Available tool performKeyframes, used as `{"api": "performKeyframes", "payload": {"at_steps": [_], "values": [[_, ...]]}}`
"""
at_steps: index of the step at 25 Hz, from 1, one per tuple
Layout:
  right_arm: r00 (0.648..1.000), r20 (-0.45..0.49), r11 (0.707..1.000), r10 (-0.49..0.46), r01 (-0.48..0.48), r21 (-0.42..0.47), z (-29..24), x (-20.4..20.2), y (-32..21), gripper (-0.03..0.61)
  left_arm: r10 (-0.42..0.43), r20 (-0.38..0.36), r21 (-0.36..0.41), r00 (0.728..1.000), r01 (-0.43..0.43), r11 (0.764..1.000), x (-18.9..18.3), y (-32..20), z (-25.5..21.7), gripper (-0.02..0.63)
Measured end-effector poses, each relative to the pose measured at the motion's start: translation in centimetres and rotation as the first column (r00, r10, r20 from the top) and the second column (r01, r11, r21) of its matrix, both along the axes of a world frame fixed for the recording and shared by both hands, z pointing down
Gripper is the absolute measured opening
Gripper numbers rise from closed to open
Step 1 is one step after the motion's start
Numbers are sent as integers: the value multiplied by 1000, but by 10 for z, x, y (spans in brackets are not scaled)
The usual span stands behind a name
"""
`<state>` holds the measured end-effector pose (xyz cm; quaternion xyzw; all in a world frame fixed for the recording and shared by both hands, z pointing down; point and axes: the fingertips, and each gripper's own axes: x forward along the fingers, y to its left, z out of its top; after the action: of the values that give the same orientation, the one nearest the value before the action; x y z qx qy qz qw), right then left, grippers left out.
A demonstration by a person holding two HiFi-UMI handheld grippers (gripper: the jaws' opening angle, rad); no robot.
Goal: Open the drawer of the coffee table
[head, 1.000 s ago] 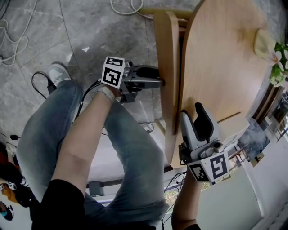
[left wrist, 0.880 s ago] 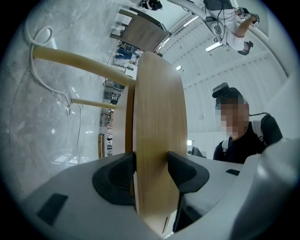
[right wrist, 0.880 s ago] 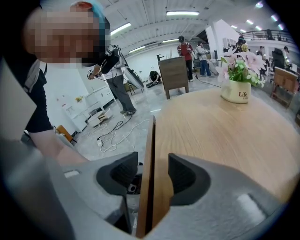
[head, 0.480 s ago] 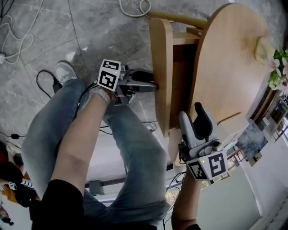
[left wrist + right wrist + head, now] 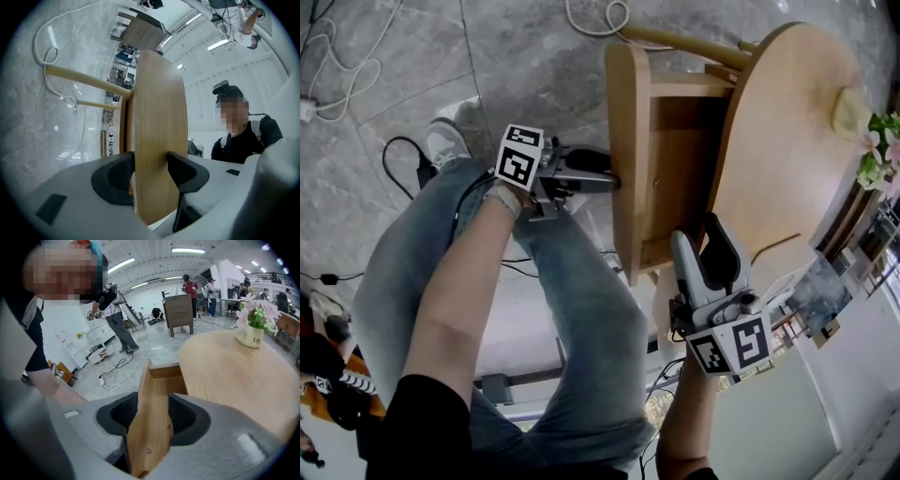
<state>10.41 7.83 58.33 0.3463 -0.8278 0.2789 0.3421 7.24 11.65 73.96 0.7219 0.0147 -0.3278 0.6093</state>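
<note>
The round wooden coffee table stands at the right of the head view. Its drawer is pulled out to the left from under the top, and its bare inside shows. My left gripper comes in from the left and is shut on the upright drawer front. In the left gripper view that panel is clamped between the pads of my left gripper. My right gripper is shut on the drawer's near end. Its pads press a wooden board with screws.
A pale pot with pink flowers stands on the table top near the far edge. The person's legs in jeans are close to the left of the drawer. Cables lie on the marble floor. Other people stand far back in the hall.
The drawer has slid out to the left from under the table top, from a narrow gap to wide open. Both grippers moved with it and kept their hold.
</note>
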Motion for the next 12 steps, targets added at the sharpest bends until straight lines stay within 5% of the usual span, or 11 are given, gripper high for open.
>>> {"api": "performKeyframes", "payload": {"at_steps": [12], "values": [[1000,6,1000,-9,9,-7,-2,-15,12,202,-10,12,-18,1000,10,1000,-15,12,8,244]]}}
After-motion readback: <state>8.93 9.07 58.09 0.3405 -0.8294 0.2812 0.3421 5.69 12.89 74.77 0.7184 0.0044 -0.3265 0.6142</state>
